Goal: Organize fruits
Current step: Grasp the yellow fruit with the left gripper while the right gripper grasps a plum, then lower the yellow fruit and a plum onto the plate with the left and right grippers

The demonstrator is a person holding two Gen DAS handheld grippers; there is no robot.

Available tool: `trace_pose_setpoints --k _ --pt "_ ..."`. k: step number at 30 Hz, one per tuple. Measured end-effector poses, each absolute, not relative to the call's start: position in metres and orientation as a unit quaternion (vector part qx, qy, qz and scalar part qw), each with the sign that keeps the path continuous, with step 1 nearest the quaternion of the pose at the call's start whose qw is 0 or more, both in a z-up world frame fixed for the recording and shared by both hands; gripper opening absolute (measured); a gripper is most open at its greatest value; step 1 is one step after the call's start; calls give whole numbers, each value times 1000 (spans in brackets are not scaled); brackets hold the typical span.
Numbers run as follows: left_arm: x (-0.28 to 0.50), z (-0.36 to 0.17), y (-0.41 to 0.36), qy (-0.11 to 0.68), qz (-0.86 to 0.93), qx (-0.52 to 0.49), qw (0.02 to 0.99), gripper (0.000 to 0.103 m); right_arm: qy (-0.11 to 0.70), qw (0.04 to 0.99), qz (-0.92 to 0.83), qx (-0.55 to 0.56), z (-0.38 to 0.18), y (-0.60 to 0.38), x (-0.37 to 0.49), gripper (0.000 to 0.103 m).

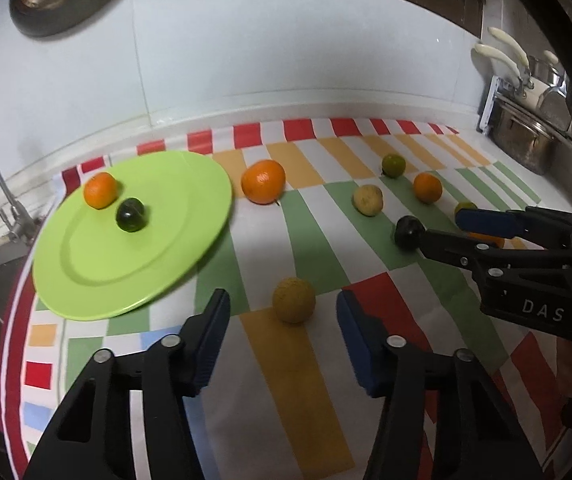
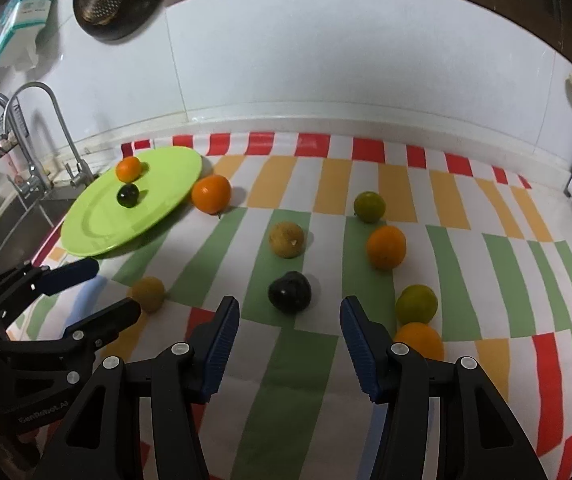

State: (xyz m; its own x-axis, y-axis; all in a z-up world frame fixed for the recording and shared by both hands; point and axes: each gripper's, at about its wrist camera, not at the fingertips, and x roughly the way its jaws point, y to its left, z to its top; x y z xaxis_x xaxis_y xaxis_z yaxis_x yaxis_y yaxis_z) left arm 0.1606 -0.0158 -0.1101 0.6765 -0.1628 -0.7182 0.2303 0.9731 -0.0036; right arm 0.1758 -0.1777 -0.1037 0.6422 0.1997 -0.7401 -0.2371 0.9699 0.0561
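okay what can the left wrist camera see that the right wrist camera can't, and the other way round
Only the left wrist view shows the metal pots by the wall at the right. Only the right wrist view shows the sink with its two taps, and all of the orange that the right gripper mostly hides in the left view. Both show the green plate holding a small orange and a dark fruit, the loose fruit on the striped cloth, and both grippers open.

Two close downward wrist views, shared cloth (image 1: 269,376)
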Motion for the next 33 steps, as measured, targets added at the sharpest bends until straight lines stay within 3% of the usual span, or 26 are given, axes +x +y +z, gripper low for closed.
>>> trace_pose_setpoints --k 15,19,33 --pt "177 -121 -19 414 -122 25 902 26 425 895 131 -31 -125 -174 199 39" --pt "178 -121 -18 414 -124 22 902 26 429 892 137 -35 -128 -171 199 30" --pt "166 -93 -7 383 -118 3 916 26 396 904 153 -40 -97 -161 183 30"
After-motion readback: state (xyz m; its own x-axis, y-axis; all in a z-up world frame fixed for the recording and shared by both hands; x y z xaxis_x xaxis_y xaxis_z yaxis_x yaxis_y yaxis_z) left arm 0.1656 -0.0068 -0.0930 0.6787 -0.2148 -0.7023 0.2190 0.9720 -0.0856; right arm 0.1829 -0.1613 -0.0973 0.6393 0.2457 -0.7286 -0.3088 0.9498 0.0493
